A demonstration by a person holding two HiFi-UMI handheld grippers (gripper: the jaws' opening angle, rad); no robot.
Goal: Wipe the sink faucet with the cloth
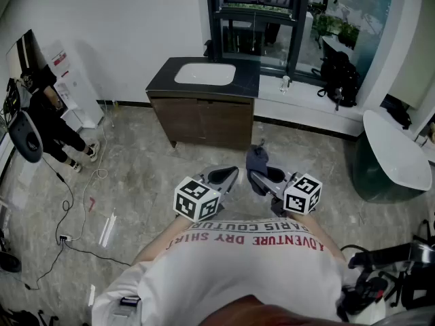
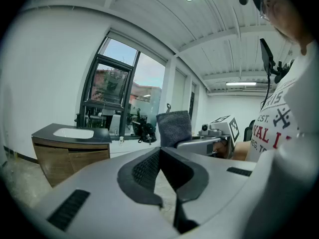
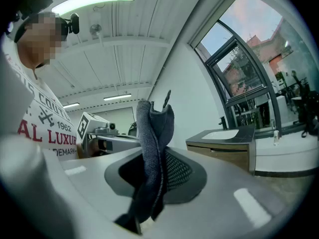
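The dark grey cloth (image 1: 257, 160) stands upright, pinched in my right gripper (image 1: 262, 180), which is shut on it; up close the cloth (image 3: 151, 148) fills the gap between the jaws. My left gripper (image 1: 228, 177) sits just left of it, shut with nothing held, its jaw tips (image 2: 159, 151) meeting. Both are held at chest height, well short of the sink. The white basin (image 1: 205, 74) is set in a dark-topped wooden cabinet (image 1: 204, 117) against the far wall. A small dark faucet (image 1: 208, 48) stands behind the basin, also seen as the faucet (image 3: 221, 120) in the right gripper view.
A tiled floor (image 1: 136, 175) lies between me and the cabinet. A white cable (image 1: 71, 202) trails at the left, where a person in black (image 1: 47, 121) stands. At the right are a white oval tub (image 1: 397, 158) and a black bag (image 1: 340, 77) on the window ledge.
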